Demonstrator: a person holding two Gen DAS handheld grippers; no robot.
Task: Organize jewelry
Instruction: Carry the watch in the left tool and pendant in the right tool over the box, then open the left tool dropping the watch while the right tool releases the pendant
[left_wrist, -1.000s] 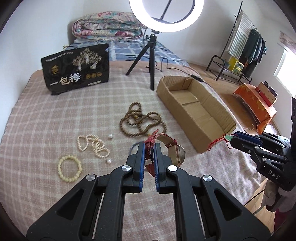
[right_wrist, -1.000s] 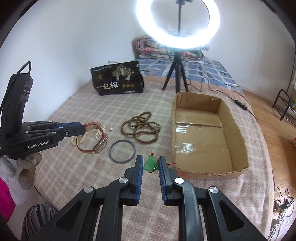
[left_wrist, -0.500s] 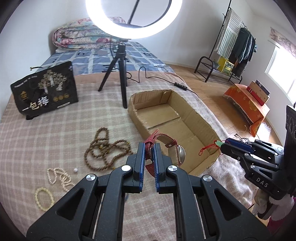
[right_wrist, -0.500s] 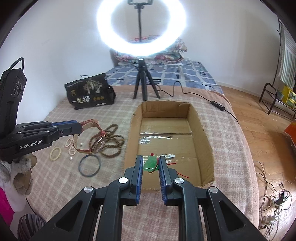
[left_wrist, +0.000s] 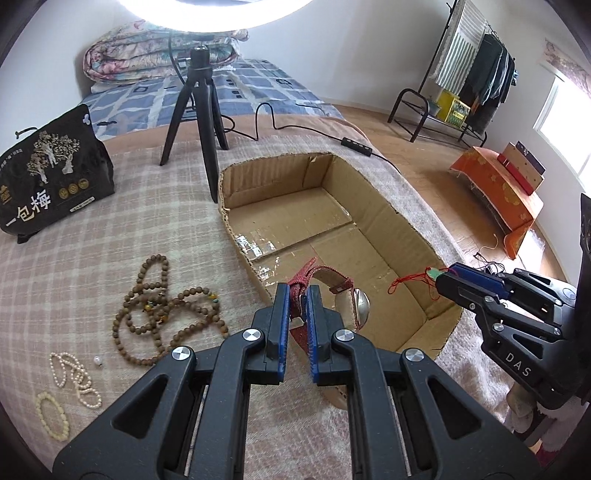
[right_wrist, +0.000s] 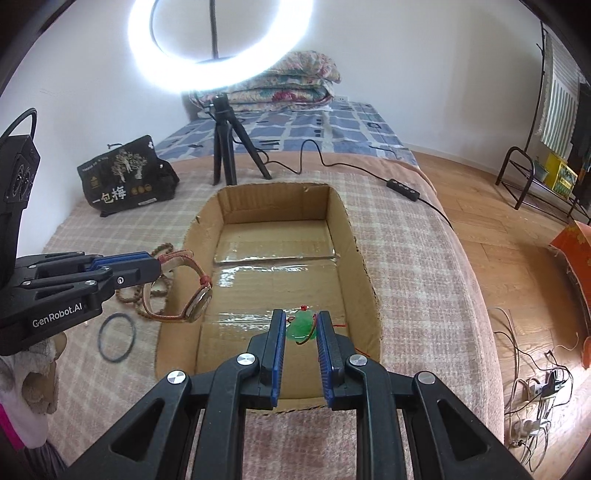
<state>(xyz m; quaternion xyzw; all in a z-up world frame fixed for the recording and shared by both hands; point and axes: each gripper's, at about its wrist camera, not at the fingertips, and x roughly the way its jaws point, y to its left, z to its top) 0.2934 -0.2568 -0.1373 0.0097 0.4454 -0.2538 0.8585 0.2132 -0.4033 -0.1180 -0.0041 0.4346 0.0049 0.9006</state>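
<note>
My left gripper (left_wrist: 297, 293) is shut on the red strap of a wristwatch (left_wrist: 351, 302) and holds it above the near left corner of an open cardboard box (left_wrist: 413, 221). It shows in the right wrist view (right_wrist: 151, 260) with the watch (right_wrist: 199, 304) hanging over the box's left wall. My right gripper (right_wrist: 301, 323) is shut on a green jade pendant (right_wrist: 303, 326) with a red cord, above the near end of the box (right_wrist: 354, 236). It shows in the left wrist view (left_wrist: 445, 275).
On the checked blanket left of the box lie a brown bead necklace (left_wrist: 162, 310), a pearl strand (left_wrist: 74, 376), a cream bead bracelet (left_wrist: 51, 415) and a dark bangle (right_wrist: 117, 335). A ring-light tripod (left_wrist: 199, 103) and a black bag (left_wrist: 51, 173) stand behind.
Both grippers have moved right and forward from over the blanket to above the near end of the box, each still holding its item.
</note>
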